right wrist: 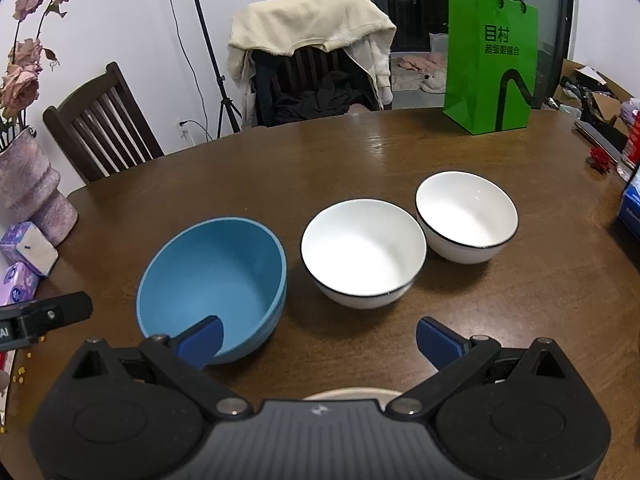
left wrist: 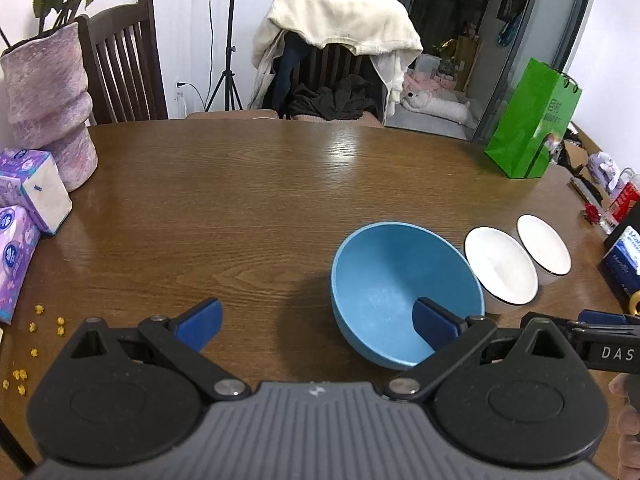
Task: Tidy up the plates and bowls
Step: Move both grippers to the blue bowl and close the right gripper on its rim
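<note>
low wrist views, sharing blue bowl (left wrist: 400,292)

I'm seeing a matte blue bowl (right wrist: 212,280) and two white bowls (right wrist: 363,252) (right wrist: 466,216) showing thin black rims, all on a brown wood-grain tabletop (right wrist: 360,152). A bright green bag (right wrist: 490,66) is carrying darker lettering. My left claw (left wrist: 318,320) and right claw (right wrist: 318,338) are wearing blue pads on black arms. The vase (left wrist: 48,108) is looking mottled pink-purple.

Left hand-held gripper (left wrist: 318,326) fingers spread wide, right hand-held gripper (right wrist: 320,338) likewise
</note>
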The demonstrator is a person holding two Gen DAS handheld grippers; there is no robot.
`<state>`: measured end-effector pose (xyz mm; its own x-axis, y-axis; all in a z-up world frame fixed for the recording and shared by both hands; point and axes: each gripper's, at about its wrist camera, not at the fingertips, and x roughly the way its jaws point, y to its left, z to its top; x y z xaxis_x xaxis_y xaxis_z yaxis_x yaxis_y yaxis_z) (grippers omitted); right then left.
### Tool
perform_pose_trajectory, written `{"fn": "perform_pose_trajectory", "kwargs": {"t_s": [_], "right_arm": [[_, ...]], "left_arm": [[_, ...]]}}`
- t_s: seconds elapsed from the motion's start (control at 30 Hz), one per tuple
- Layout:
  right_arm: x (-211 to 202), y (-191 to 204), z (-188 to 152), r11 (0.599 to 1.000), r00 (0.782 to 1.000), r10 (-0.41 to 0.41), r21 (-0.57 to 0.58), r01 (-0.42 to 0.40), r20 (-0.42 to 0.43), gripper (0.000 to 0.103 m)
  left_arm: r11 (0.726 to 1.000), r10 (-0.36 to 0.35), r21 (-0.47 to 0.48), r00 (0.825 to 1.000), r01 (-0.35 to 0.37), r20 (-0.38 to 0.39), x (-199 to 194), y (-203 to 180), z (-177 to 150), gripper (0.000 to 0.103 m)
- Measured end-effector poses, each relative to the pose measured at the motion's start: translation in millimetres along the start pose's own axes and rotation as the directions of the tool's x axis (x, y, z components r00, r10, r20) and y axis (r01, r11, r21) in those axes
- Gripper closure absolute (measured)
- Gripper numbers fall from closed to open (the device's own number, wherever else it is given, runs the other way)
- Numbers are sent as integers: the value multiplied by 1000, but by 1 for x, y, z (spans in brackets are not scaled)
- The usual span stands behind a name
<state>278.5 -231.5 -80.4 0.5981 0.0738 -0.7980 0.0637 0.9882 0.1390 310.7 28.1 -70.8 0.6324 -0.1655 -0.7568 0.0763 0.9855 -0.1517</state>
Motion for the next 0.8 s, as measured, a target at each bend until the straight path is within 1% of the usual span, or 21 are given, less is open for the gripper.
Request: {"fn": "perform_pose_trajectory", "kwargs": {"t_s": [0.27, 0.5, 0.63, 0.7, 0.77, 0.8], "right_arm": [[26, -3, 14, 1000, 1000, 6, 12, -6, -20, 1], [51, -8, 16, 998, 997, 24, 55, -20, -77, 10], [60, -5, 17, 998, 994, 50, 51, -45, -95, 14], [64, -2, 18, 998, 993, 57, 44, -53, -102, 18], [70, 1, 20, 997, 992, 63, 41, -59, -110, 20], [72, 2, 21, 997, 991, 65, 39, -61, -113, 23]], "left_arm": [[999, 40, -11, 999, -40, -33, 26, -5, 13, 0], [998, 61, -13, 995, -62, -75, 52, -12, 21, 0], [997, 73, -22, 992, -76, -100, 66, -14, 23, 1], [997, 72, -32, 991, -77, -116, 74, -15, 23, 2], [995, 75, -49, 988, -82, -136, 82, -15, 23, 7], [995, 76, -56, 987, -85, -144, 85, -15, 23, 13]]}}
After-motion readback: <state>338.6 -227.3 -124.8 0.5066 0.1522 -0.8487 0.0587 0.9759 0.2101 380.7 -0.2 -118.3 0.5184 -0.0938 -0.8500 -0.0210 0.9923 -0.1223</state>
